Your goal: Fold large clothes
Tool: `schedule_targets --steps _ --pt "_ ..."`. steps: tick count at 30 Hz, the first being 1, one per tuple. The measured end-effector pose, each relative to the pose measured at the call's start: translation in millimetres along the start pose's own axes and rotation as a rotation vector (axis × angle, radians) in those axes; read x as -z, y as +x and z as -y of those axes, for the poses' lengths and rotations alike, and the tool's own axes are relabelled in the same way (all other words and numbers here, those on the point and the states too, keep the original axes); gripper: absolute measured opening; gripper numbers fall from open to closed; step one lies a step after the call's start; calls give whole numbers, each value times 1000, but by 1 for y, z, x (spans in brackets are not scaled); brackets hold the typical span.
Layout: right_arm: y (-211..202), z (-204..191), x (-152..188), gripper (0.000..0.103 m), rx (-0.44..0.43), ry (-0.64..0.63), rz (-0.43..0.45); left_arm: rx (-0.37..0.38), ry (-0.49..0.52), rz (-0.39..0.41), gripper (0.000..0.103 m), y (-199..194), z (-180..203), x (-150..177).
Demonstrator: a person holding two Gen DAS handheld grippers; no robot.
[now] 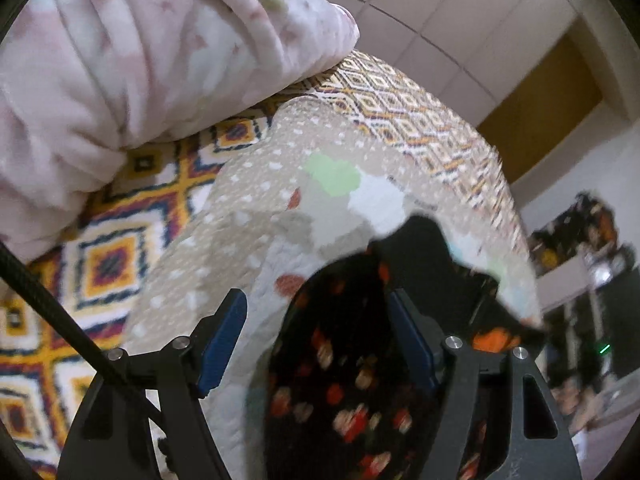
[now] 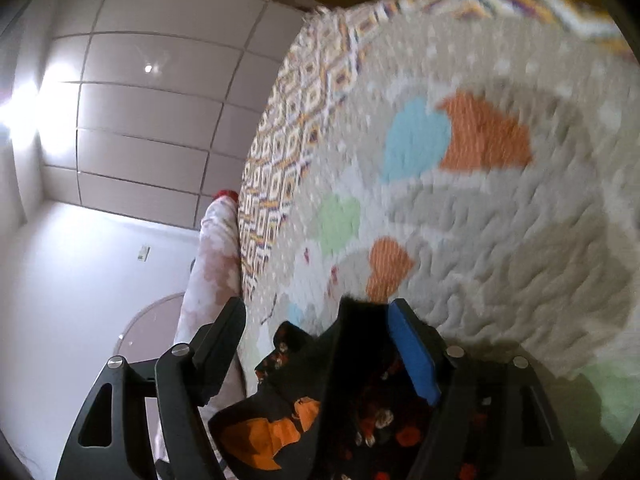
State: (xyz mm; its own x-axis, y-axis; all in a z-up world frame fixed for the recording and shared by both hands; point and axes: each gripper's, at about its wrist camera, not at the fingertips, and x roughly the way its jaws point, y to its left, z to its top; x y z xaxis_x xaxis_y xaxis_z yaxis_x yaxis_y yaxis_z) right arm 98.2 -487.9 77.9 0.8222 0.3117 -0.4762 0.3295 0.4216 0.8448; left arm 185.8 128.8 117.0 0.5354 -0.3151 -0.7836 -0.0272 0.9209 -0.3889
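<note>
A black garment with red, orange and cream flowers [image 1: 348, 392] lies on a pale quilted cover with coloured hearts [image 1: 280, 184]. My left gripper [image 1: 316, 340] stands wide open over it, and the cloth lies loose between the blue pads, against the right one [image 1: 412, 344]. In the right wrist view the same garment [image 2: 360, 400] bunches up between the fingers. My right gripper [image 2: 316, 340] is also wide open, and the cloth rests against its right blue pad [image 2: 412, 352]. Both views are blurred.
A pink and white fleece blanket [image 1: 132, 68] is heaped on the patterned yellow, white and navy bedspread [image 1: 116, 260] at the left. White wardrobe panels [image 2: 152, 120] and a white wall stand beyond the bed edge. Dark clutter [image 1: 584, 248] sits at the far right.
</note>
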Motion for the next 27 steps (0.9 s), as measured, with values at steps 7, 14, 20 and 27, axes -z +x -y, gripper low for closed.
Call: schedule_targets --steps 7,14,20,27 --pt "-20 -76 82 57 47 -376 -161 -117 118 65 77 -43 2 68" --pt "32 -124 228 27 85 -692 -466 -187 176 97 79 -29 8 129" --pt "104 -125 288 27 230 -818 -567 -196 235 166 80 -19 16 138" --pt "194 -157 251 27 425 -831 -424 -174 246 197 87 -15 9 135"
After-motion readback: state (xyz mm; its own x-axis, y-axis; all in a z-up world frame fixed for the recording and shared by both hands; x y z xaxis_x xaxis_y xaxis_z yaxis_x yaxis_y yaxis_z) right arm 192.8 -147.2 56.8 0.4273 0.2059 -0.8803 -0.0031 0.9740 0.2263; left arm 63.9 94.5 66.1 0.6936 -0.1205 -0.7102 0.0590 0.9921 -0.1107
